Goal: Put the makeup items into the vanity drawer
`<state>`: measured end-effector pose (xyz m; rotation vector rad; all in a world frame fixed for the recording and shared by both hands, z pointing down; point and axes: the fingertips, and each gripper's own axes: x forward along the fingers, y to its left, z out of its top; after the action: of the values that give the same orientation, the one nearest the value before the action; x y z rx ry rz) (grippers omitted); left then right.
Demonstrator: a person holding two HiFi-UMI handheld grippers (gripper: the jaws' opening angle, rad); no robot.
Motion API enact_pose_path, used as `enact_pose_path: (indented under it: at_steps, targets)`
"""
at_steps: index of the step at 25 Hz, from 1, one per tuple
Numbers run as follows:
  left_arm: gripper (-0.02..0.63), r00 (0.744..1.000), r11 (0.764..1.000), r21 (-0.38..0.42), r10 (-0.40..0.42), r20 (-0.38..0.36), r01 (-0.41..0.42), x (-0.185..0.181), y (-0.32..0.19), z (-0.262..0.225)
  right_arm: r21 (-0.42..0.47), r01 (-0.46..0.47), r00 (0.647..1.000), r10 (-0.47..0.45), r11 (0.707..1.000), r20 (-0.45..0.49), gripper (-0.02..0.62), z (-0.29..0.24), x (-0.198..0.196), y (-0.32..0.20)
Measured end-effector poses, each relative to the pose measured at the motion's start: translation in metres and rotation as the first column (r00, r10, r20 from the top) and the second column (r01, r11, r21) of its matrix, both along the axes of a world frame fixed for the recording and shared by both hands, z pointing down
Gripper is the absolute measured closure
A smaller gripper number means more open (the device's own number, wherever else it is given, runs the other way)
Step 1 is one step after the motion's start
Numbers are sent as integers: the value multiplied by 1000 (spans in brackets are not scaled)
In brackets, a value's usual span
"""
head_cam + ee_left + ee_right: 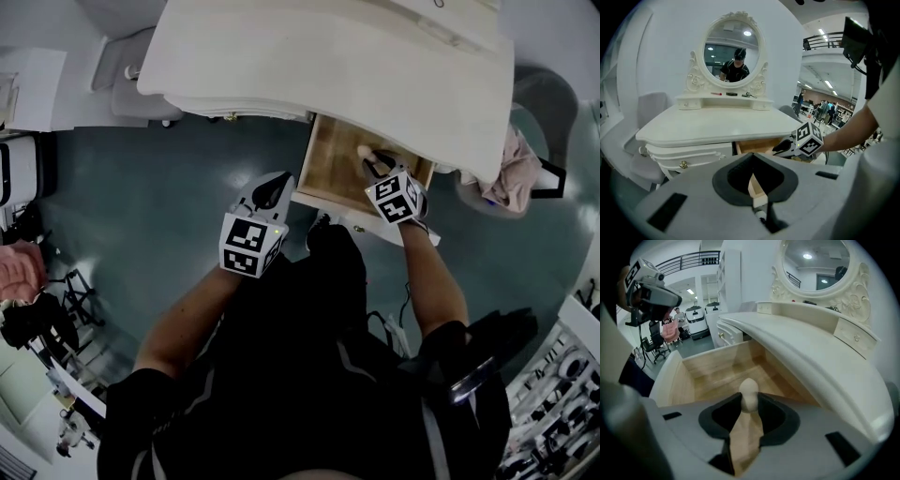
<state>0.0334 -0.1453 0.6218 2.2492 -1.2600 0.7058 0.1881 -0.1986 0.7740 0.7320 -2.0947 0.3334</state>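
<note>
A grey chair [141,84] stands at the 9 o'clock end of the white vanity surface [328,66]. The oval mirror [733,54] rises at the back of the surface, with a few small items [732,93] on the little shelf under it. The vanity drawer [330,167] is open, out from under the surface toward the person, and the left half of its wooden floor is bare. The left tongs [281,185] are at the 8 o'clock corner of the drawer. In the left gripper view their jaws stand nearly together and press on the cream and wood edge of this corner, which fills the narrow slit between them. Further right, the right tongs [373,167] reach over the drawer at about 4 o'clock from its middle and point to 11 o'clock. Their jaws are clamped on a beige makeup sponge [749,393], egg-shaped, which sticks out beyond the tips, over the inside of the drawer. At 3 o'clock of the drawer, well apart from it, a pink cloth [511,173] lies on another grey chair [542,98].
</note>
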Motion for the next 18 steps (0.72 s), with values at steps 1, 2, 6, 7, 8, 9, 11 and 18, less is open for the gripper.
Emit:
enact_pose_path:
  at_steps: [1, 2, 6, 7, 8, 9, 11, 18]
  targets:
    - [603, 1000, 1000, -2, -5, 0, 5, -2, 1, 1, -7, 4, 1000, -4, 1000, -16, 474, 6, 1, -1]
    - [603, 1000, 1000, -2, -10, 4, 10, -4, 2, 2, -12, 8, 999, -9, 1000, -32, 474, 12, 1, -3]
    - [603, 999, 999, -2, -37, 25, 37, -16, 6, 3, -47, 19, 998, -22, 999, -66, 472, 31, 3, -3]
    - [603, 999, 999, -3, -45, 28, 45, -19, 8, 3, -56, 20, 997, -24, 998, -69, 472, 34, 3, -1]
    - [603, 998, 999, -3, -53, 29, 53, -21, 9, 2, -60, 20, 997, -24, 998, -67, 471, 35, 3, 0]
    - [603, 998, 998, -5, -61, 29, 61, -24, 10, 0, -60, 22, 998, -26, 998, -65, 471, 35, 2, 0]
    - [603, 997, 997, -7, -78, 26, 78, -27, 11, -3, -57, 30, 997, -33, 998, -64, 468, 34, 0, -1]
    - [603, 998, 999, -1, -52, 39, 52, -20, 12, -7, -46, 30, 997, -33, 999, -63, 443, 34, -1, -4]
